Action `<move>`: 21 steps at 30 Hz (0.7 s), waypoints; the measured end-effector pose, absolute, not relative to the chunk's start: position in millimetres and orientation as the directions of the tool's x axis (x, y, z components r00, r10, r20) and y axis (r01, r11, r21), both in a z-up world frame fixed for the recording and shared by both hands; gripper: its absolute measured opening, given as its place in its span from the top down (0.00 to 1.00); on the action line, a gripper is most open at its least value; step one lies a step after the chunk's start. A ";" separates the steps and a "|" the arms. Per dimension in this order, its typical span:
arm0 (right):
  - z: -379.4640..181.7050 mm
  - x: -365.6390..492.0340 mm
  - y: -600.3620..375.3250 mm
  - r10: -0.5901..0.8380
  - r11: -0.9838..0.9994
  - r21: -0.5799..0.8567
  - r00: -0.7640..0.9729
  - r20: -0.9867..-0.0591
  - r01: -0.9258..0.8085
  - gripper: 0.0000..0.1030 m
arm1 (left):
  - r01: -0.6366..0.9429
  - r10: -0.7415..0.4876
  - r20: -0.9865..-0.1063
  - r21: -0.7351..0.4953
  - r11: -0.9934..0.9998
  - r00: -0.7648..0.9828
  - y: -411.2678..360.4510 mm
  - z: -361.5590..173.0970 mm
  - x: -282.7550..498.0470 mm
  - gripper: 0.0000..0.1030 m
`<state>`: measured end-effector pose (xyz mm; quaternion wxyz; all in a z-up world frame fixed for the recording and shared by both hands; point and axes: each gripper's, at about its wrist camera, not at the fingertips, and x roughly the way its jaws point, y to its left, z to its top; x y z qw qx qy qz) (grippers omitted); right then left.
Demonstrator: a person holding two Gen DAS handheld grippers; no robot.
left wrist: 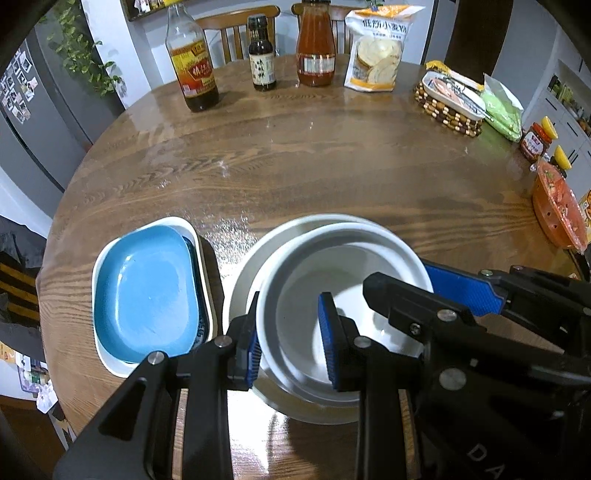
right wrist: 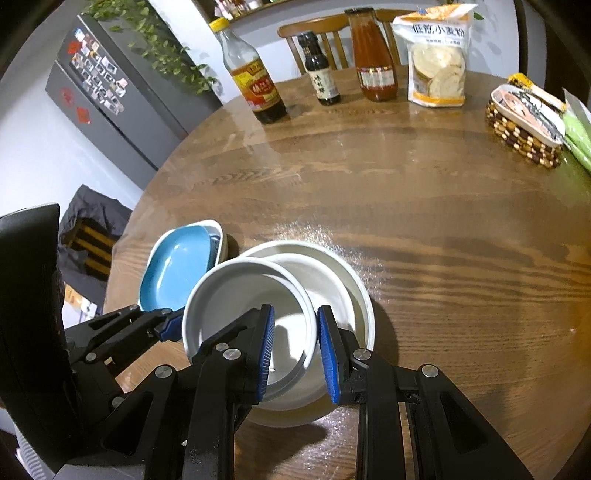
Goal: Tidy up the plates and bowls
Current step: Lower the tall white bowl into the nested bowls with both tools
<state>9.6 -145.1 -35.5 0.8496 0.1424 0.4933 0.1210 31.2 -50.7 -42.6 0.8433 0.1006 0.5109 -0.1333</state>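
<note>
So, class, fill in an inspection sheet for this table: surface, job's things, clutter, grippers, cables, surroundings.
Surface: round wooden table, glossy.
Job's things: white bowl held over a larger white dish; blue plate stacked in a white tray.
Clutter: bottles, flour bag, beaded mat at the far edge.
Grippers: left gripper and right gripper each clamp the bowl's rim.
Cables: nothing seen.
Surroundings: fridge, chairs.

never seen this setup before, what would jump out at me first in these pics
Most striking is the white bowl at the near edge of the round wooden table, gripped on opposite rims by the left gripper and right gripper above a wider white dish. Beside it sit stacked blue plates; bottles line the far edge.
</note>
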 end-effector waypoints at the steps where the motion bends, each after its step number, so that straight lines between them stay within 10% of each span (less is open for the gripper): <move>1: -37.5 10.3 -145.3 0.346 0.930 0.362 0.480 -0.806 -0.062 0.73 | 0.329 -0.122 -0.891 0.032 0.944 0.437 -50.7 -44.3 30.7 0.73; 21: -46.5 12.8 -144.5 0.343 0.931 0.361 0.454 -0.822 -0.049 0.73 | 0.338 -0.128 -0.916 0.010 0.941 0.381 -50.5 -60.0 37.5 0.73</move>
